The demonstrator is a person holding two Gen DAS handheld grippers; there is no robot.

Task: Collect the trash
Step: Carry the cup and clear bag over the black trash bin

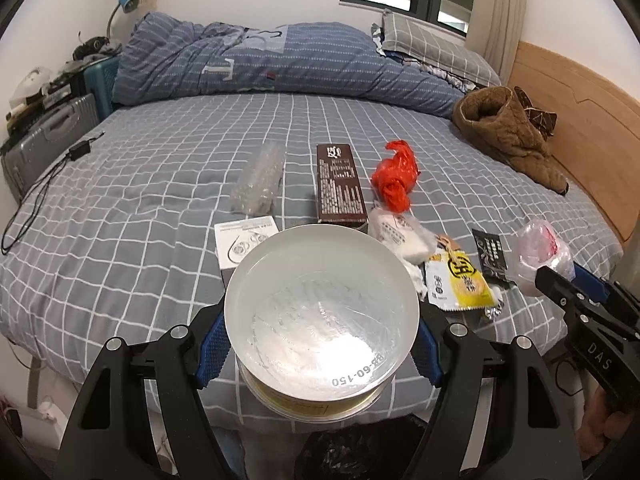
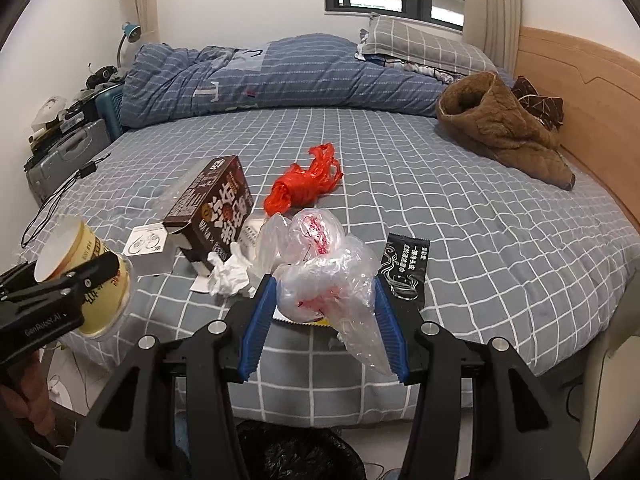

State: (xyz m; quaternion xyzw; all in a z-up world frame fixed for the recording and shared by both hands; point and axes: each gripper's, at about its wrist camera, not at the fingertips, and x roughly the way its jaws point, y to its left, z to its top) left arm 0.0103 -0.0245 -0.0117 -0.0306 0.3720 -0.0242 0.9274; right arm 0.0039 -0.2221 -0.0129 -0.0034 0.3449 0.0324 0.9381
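Left wrist view first: the left gripper (image 1: 320, 340) has its blue pads clamped on either side of a round paper cup (image 1: 322, 320), empty inside, held up off the bed (image 1: 140, 208) near its front edge. Beyond the cup, litter lies scattered on the checked sheet: a brown carton (image 1: 340, 184), a red plastic bag (image 1: 396, 178), a bubble-wrap piece (image 1: 260, 180), a small white box (image 1: 240, 244), a white wrapped packet (image 1: 400, 236), a yellow snack wrapper (image 1: 460, 280) and a black sachet (image 1: 492, 254). Off to the right, the right gripper (image 1: 560, 280) carries a crumpled clear bag (image 1: 540, 252). At the bottom edge, just below the cup, the black liner of a bin (image 1: 360, 452) shows.

Right wrist view next: the right gripper (image 2: 324, 320) has its jaws pressed in on the clear bag (image 2: 320, 264), which bulges up between them, raised over the front of the bed (image 2: 480, 240). The left gripper (image 2: 72, 292) sits at far left with the cup (image 2: 80, 264) tilted in its grip. The carton (image 2: 212, 216), red bag (image 2: 304, 186), black sachet (image 2: 404, 264) and crumpled tissue (image 2: 228, 276) rest on the sheet. The bin (image 2: 296, 452) is below, close to the bed's edge.

By my reckoning two pieces are in hand and not yet dropped; most of the litter is left to gather.
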